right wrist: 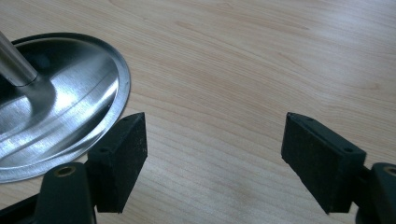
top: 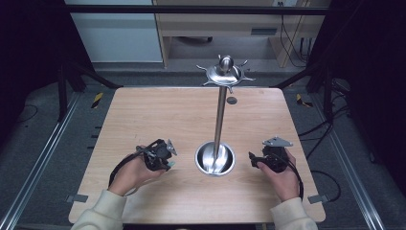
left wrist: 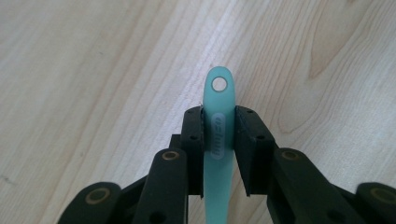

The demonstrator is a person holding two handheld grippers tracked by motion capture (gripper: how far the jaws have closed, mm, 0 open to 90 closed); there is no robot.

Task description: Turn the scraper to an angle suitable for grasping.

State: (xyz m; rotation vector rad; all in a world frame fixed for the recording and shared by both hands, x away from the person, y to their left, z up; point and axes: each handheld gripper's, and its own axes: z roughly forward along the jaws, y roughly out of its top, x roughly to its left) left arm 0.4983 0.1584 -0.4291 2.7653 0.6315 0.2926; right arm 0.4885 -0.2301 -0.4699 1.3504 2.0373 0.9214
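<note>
Teal handle (left wrist: 218, 140) clamped in left hand-held gripper (left wrist: 218, 122)

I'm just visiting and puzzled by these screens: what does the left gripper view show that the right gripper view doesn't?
The left gripper view has the left gripper with its black fingers closed on a pale teal handle that has a hanging hole at its tip.

The right gripper view has the right gripper with fingers apart and nothing between them, next to the shiny round base of the metal stand and the foot of its pole.

Both share the light wooden table beneath.
</note>
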